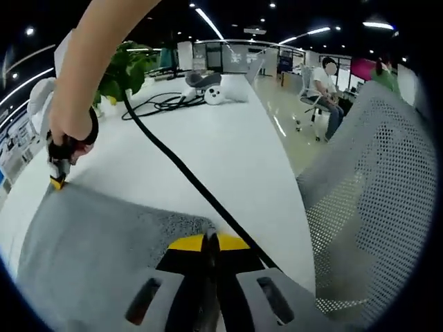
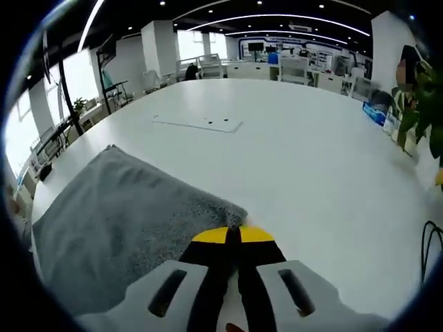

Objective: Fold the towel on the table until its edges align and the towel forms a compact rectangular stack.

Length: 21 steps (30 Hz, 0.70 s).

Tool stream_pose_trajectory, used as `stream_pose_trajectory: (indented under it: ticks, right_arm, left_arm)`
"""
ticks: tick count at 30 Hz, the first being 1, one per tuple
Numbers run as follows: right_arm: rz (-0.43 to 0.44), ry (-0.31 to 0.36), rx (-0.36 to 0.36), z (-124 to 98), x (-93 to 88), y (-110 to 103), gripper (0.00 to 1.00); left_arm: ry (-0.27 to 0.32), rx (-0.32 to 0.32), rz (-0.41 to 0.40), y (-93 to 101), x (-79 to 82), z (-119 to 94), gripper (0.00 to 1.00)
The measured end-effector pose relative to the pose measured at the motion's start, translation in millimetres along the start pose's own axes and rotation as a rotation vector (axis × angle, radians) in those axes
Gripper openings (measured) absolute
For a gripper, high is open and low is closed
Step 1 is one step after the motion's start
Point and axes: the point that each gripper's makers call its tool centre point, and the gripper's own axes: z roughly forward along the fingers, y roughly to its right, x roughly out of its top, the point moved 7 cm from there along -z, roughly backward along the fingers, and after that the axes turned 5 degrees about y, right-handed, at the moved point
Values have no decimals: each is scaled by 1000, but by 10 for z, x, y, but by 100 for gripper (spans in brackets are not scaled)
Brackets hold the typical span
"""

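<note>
White table (image 1: 235, 152) seen in open office, ceiling lights lit. Grey towel (image 2: 118, 214) spread at near edge. Left gripper (image 1: 210, 242) clamped on towel corner; right gripper (image 2: 232, 234) clamped on another. Black cable (image 1: 173, 155) trailed across table; mesh chair (image 1: 377, 200) beside.

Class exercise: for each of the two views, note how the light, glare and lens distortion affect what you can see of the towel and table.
Left gripper view: ceiling strip lights leave glare on the floor beside the white table; the fisheye curves the black cable; the grey towel stays sharp. Right gripper view: even, soft light, the table edge bowed, the towel texture crisp near the jaws.
</note>
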Motion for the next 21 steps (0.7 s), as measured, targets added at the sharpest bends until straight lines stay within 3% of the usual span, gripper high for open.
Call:
stream_pose_trajectory:
  ticks: [1, 8, 13, 21]
  right_arm:
    - [1, -2, 4, -8, -7, -4, 1]
    - [93, 36, 21, -110, 65, -19, 1]
    - [161, 87, 54, -174, 186, 8, 1]
    - [123, 132, 97, -343, 418, -94, 1]
  left_arm:
    - [21, -6, -100, -2, -2, -1, 4]
    - [65, -7, -149, -45, 15, -55, 4]
    - [201, 33, -309, -123, 85, -248, 4]
    - [295, 125, -355, -201, 198, -647, 3]
